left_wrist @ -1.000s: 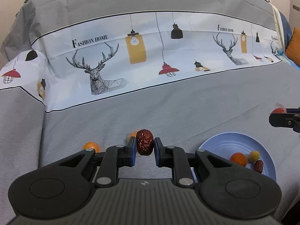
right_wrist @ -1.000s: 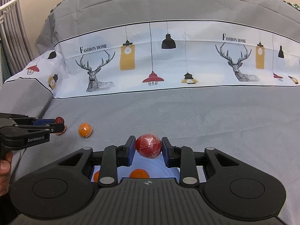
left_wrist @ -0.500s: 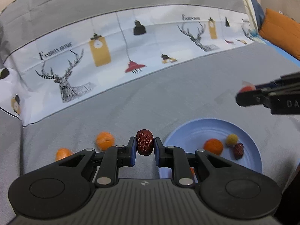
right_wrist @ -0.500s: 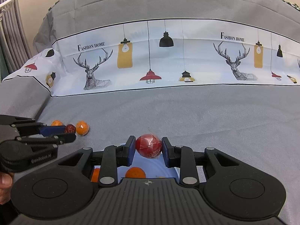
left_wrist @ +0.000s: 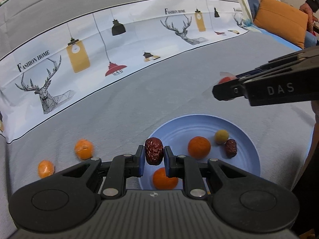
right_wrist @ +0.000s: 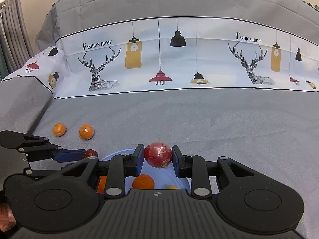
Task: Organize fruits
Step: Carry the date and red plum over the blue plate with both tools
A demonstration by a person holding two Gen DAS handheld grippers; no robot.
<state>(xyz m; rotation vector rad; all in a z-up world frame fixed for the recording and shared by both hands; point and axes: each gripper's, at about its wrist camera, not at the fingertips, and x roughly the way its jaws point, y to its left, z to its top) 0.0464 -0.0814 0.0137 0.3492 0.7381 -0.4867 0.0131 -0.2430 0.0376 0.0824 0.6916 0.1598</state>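
- left gripper (left_wrist: pixel 154 155) clamped on a wrinkled dark red date (left_wrist: pixel 154 153), one blue pad on each side, date upright between them
- date hangs over the near-left rim of the blue plate (left_wrist: pixel 247 139), not touching it as far as I can tell
- right gripper (right_wrist: pixel 158 155) clamped on a round red fruit in clear wrap (right_wrist: pixel 158 155), pads pressing both sides
- in the right wrist view that red fruit sits above the far edge of the plate (right_wrist: pixel 111 155); most of the plate is hidden under the gripper body
- in the left wrist view the right gripper (left_wrist: pixel 225 88) comes in from the right, above and beyond the plate, red fruit (left_wrist: pixel 226 79) just peeking past the finger tips
- on the plate: orange (left_wrist: pixel 199 147) near the middle, second orange (left_wrist: pixel 165 179) at the near edge partly behind the left gripper, small yellow fruit (left_wrist: pixel 221 136), second date (left_wrist: pixel 231 148) just beside the yellow one
- off the plate, on the gray bedsheet (left_wrist: pixel 139 103): two wrapped oranges to the left, one (left_wrist: pixel 84 149) nearer the plate, one (left_wrist: pixel 45 168) farther left, apart from each other
- same two in the right wrist view (right_wrist: pixel 86 131) and (right_wrist: pixel 59 129), beyond the left gripper (right_wrist: pixel 87 154)
- white printed band with deer and lamps (right_wrist: pixel 159 59) runs across the sheet behind; orange cushion (left_wrist: pixel 279 20) far right
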